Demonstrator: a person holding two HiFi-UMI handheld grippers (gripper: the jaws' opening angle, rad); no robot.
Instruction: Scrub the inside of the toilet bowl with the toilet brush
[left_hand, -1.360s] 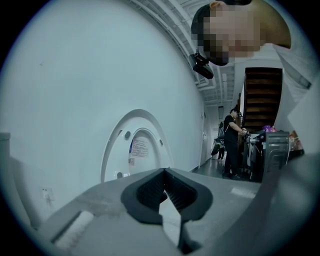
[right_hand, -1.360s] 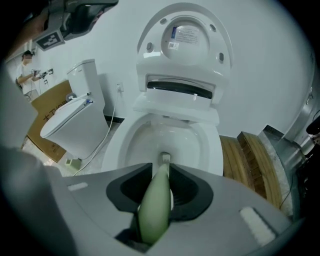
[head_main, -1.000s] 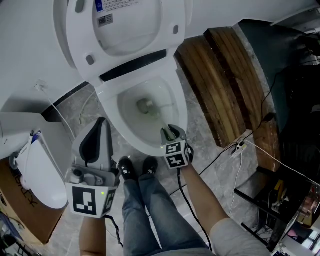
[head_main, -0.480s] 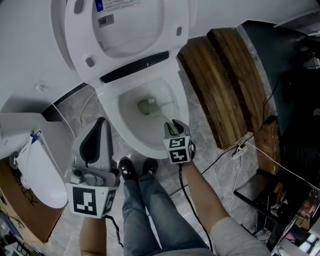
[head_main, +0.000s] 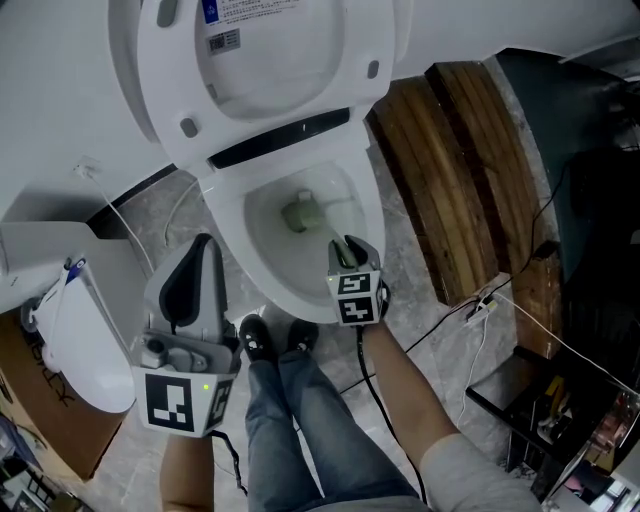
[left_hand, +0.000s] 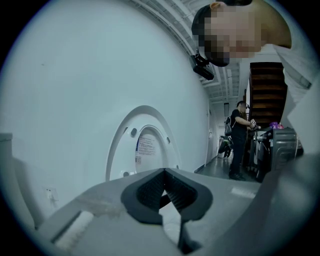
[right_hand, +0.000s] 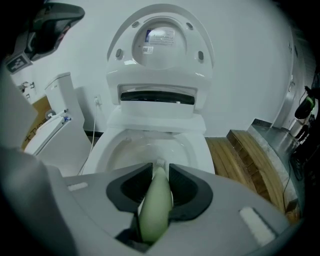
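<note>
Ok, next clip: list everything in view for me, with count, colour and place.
toilet bowl: one, white, centre.
seat and lid: one each, white, raised behind the bowl.
toilet brush: one, pale green, head in the bowl.
wooden boards: several, brown, right of the toilet.
cables: several, black and white, floor at right.
cardboard box: one, brown, lower left.
white unit: one, left of the toilet.
bystander: one, dark clothes, far background.
shoes: two, black, before the bowl.
left claw: one, grey, shut, empty, low left.
right claw: one, grey, shut on the toilet brush.

Right gripper (head_main: 346, 248) edged further over toilet bowl (head_main: 226, 232), toilet brush (head_main: 300, 214) head barely shifted
</note>
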